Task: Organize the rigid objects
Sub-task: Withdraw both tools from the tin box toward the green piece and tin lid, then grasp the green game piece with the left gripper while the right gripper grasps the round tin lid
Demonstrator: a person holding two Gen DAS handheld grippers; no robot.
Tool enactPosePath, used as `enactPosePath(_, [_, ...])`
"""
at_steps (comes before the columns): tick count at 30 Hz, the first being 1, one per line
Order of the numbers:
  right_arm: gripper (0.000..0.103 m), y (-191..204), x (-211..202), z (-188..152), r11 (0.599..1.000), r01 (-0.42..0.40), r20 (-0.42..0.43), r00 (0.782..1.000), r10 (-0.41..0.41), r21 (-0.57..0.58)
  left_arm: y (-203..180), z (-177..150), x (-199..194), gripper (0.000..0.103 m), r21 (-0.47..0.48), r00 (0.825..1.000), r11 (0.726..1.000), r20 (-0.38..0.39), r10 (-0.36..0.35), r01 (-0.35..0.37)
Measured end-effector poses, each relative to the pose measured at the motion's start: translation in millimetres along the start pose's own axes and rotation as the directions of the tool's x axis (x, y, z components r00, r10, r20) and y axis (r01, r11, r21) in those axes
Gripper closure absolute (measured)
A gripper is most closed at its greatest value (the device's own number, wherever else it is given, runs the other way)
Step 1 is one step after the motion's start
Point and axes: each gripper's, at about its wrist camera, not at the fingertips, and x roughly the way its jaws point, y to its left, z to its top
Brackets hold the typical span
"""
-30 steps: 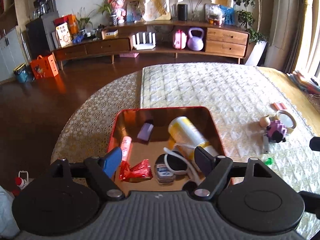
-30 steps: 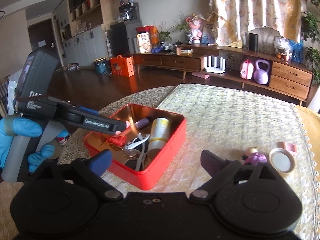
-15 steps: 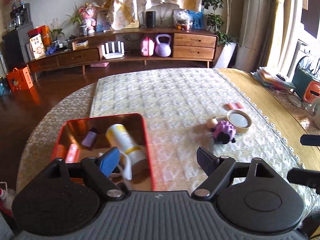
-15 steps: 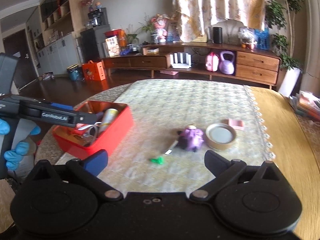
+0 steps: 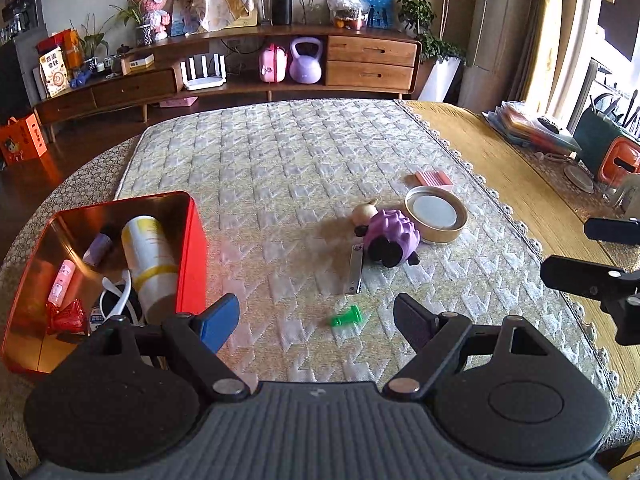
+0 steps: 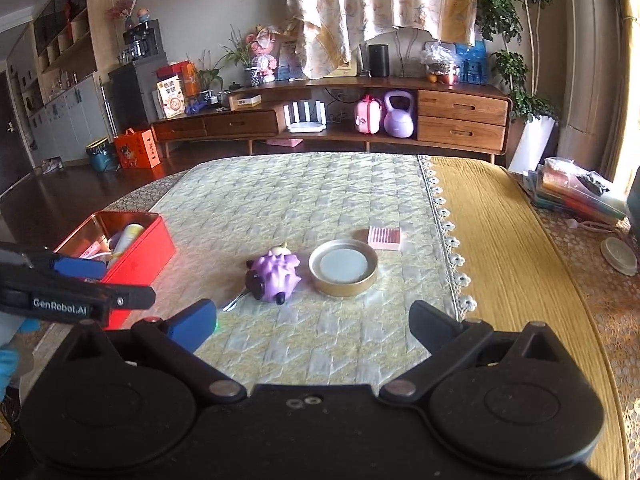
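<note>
A red tin box sits at the table's left and holds a white-and-yellow bottle and several small items. On the quilted cloth lie a purple spiky toy, a round gold lid, a pink ridged block, a small green piece, a metal strip and a small onion-like bulb. My left gripper is open and empty above the green piece. My right gripper is open and empty, near of the toy and lid.
The table's right part has a yellow woven runner; books and a round coaster lie at the far right. A long wooden sideboard stands across the room.
Both grippers have swung right, away from the red box toward the loose objects. The left gripper left the box interior and now hovers over the cloth. Both stay open.
</note>
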Motion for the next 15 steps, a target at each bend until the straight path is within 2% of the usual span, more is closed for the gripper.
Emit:
enactPosePath(9, [0.000, -27.4, 47.5, 7.1, 1.000, 0.029, -0.048, 0.998, -0.029, -0.003, -7.7, -7.1, 33.3, 0.019, -0.062, 0.996, 0.998, -0.088, 0.006, -0.012])
enactPosePath(15, [0.000, -36.1, 81.6, 4.6, 1.000, 0.027, -0.092, 0.995, -0.026, 0.001, -9.9, -10.7, 49.9, 0.019, -0.071, 0.994, 0.997, -0.103, 0.036, -0.044])
